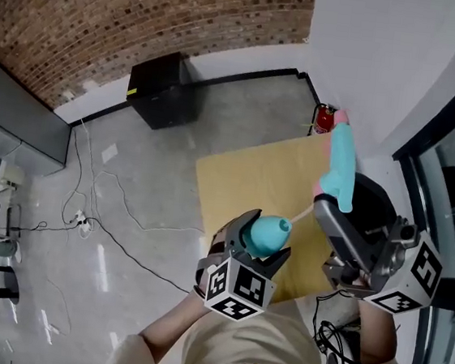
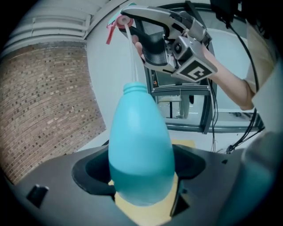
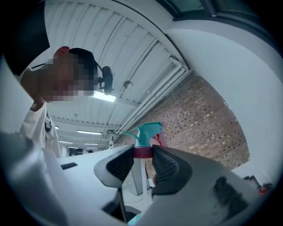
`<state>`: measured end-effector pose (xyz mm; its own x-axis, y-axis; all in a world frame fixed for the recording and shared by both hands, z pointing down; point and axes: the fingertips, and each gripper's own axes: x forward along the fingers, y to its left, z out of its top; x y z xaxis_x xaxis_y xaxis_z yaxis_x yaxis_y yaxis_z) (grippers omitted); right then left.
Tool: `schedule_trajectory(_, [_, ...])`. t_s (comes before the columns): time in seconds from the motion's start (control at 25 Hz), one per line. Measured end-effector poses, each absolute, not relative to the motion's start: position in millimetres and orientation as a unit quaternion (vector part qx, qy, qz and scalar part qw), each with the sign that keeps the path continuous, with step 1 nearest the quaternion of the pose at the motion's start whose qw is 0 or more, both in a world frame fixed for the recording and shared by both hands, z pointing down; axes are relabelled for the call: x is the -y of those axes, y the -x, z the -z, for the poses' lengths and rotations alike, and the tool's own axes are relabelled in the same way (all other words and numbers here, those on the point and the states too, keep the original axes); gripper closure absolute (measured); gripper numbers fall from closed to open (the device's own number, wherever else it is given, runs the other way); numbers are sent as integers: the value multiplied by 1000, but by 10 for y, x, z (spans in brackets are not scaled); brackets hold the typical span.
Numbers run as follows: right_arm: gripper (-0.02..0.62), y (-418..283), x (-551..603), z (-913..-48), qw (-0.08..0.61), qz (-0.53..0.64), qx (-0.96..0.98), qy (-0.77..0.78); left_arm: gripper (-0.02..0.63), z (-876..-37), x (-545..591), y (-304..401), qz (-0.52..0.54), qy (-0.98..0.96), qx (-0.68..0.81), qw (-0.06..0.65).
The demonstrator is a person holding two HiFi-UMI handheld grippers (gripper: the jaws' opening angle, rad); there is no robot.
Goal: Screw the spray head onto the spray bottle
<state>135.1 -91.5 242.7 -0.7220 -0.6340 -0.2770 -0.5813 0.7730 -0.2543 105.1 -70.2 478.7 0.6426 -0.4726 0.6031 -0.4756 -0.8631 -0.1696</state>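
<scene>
The task is sitting at an early stage: the spray head [image 1: 342, 162] is not yet seated on the spray bottle [image 1: 267, 232], and no threading is showing. The left gripper [image 1: 257, 250] is gripping the bottle by its lower body, jaws clamped on it, with the open neck [image 2: 135, 88] pointing up. The right gripper [image 1: 326, 209] is holding the spray head well above that neck, its jaws pinching the dark pink collar [image 3: 142, 152]. The thin dip tube [image 2: 130, 53] is hanging from the collar toward the neck. Both things are being held in the air over the floor. By my judgement, lowering the head, seating the collar and twisting it tight are all remaining. Whether the tube's tip is sitting inside the neck is impossible to tell, the threads are blurring out, and the right gripper view is cutting the bottle down to a sliver.
</scene>
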Motion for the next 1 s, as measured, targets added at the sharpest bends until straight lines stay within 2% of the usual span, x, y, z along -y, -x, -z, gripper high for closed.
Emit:
schedule_trajectory(0.28, [466, -1149, 864, -2623, 167, 98, -950, 247, 195, -4264, 696, -1091, -311, -922, 233, 3])
schedule_trajectory(0.56, [466, -1011, 623, -2608, 136, 70, -976, 152, 195, -3672, 649, -1003, -333, -927, 165, -56])
schedule_trajectory(0.68, [466, -952, 579, -2536, 134, 49, -979, 145, 195, -3564, 621, -981, -332, -928, 155, -66])
schedule_trajectory(1.0, [448, -921, 525, -2540, 70, 21, -987, 146, 195, -3495, 675, -1089, -287, -937, 176, -90])
